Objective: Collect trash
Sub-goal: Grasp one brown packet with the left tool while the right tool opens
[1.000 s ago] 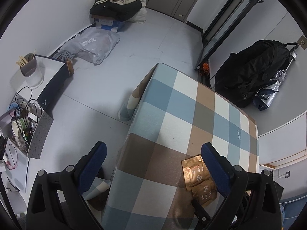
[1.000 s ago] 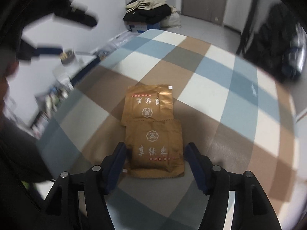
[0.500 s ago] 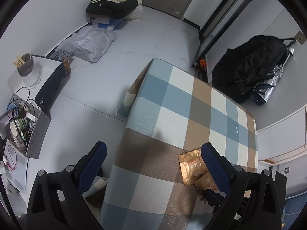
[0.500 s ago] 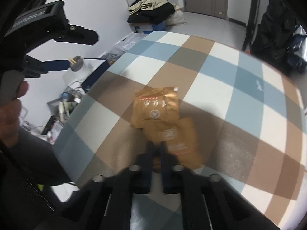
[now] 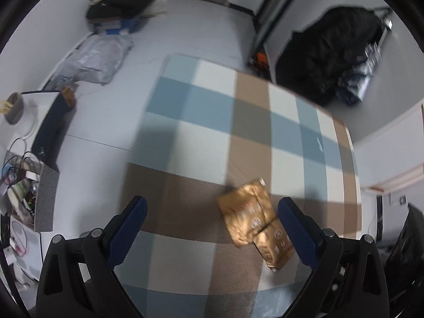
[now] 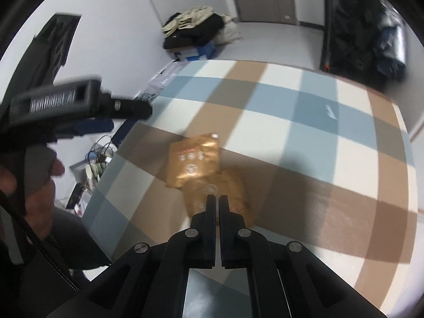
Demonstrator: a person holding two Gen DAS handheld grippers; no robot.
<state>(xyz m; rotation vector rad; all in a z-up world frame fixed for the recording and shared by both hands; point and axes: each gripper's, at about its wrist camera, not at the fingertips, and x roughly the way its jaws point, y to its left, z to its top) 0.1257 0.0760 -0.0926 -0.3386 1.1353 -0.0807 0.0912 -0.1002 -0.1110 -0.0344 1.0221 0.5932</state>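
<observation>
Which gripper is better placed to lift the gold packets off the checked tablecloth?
Right. The right gripper is shut on the nearer gold packet; the left gripper hangs open above, holding nothing.

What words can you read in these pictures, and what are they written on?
Left gripper: raised lettering on its side, too blurred to read.
Far gold packet: red and white print, too blurred to read.
Near gold packet: a round emblem, no readable words.
Blue and white box: markings too small to read.
</observation>
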